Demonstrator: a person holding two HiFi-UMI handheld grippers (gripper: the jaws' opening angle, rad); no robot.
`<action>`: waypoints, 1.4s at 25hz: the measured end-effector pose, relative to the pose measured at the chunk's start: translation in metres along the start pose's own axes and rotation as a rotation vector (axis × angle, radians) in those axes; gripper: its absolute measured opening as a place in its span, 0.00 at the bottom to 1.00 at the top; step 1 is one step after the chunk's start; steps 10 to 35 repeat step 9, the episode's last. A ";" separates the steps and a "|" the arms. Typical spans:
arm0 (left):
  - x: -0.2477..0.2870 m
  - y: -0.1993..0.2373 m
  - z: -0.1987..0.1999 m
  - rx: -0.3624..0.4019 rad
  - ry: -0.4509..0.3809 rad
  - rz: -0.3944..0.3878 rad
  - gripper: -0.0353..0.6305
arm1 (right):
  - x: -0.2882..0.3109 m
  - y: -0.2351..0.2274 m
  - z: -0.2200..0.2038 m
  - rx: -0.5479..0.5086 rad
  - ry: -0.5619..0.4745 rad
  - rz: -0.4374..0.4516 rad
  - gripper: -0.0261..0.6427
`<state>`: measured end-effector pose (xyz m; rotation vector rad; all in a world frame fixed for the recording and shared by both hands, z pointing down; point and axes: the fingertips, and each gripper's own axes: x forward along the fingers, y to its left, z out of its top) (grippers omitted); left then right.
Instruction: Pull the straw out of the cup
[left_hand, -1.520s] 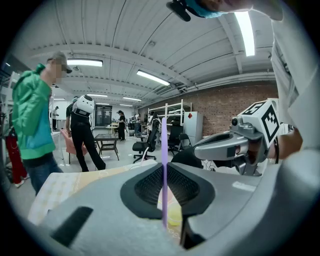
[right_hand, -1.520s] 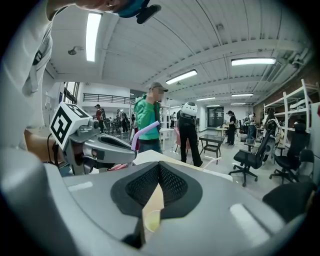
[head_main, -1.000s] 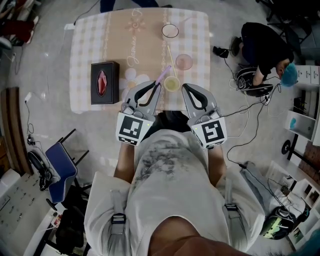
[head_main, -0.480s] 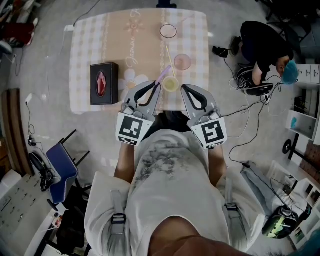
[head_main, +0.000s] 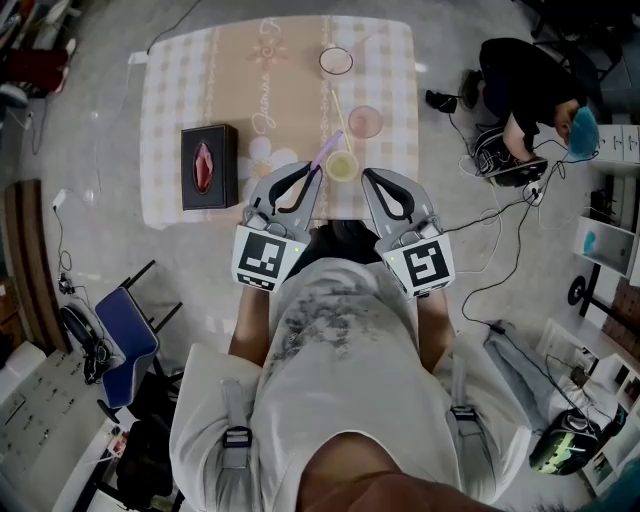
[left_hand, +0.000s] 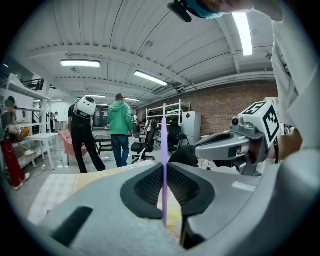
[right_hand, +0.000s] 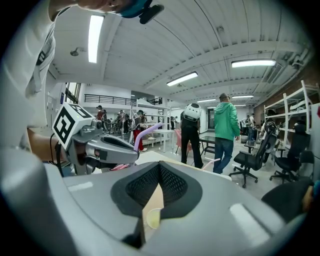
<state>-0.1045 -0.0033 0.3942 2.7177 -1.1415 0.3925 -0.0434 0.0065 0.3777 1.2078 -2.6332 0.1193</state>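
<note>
Purple straw (left_hand: 163, 142) clamped in left tool (head_main: 314, 169); right tool (head_main: 366, 173) closed, empty, beside cup (head_main: 342, 166).

Bright, even light comes from ceiling tubes (left_hand: 243, 25), which flare white in both gripper views. In the head view the table (head_main: 190, 90) looks pale and slightly washed, and shadows around it are faint. Away from the table, straight lines bow toward dark, rounded corners. The left gripper (left_hand: 163, 167), close to its lens, is soft.

three cups (head_main: 337, 60) (head_main: 366, 122) (head_main: 341, 166), three straws (head_main: 326, 150) (head_main: 338, 108) (right_hand: 218, 161), one black box (head_main: 209, 166).
</note>
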 end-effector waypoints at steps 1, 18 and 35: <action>0.000 0.000 -0.001 -0.001 0.000 0.000 0.10 | 0.001 0.000 0.001 -0.004 -0.006 0.000 0.05; -0.003 0.006 -0.001 -0.008 -0.004 0.000 0.10 | 0.006 0.003 0.003 -0.014 -0.003 -0.001 0.05; -0.003 0.006 -0.001 -0.008 -0.004 0.000 0.10 | 0.006 0.003 0.003 -0.014 -0.003 -0.001 0.05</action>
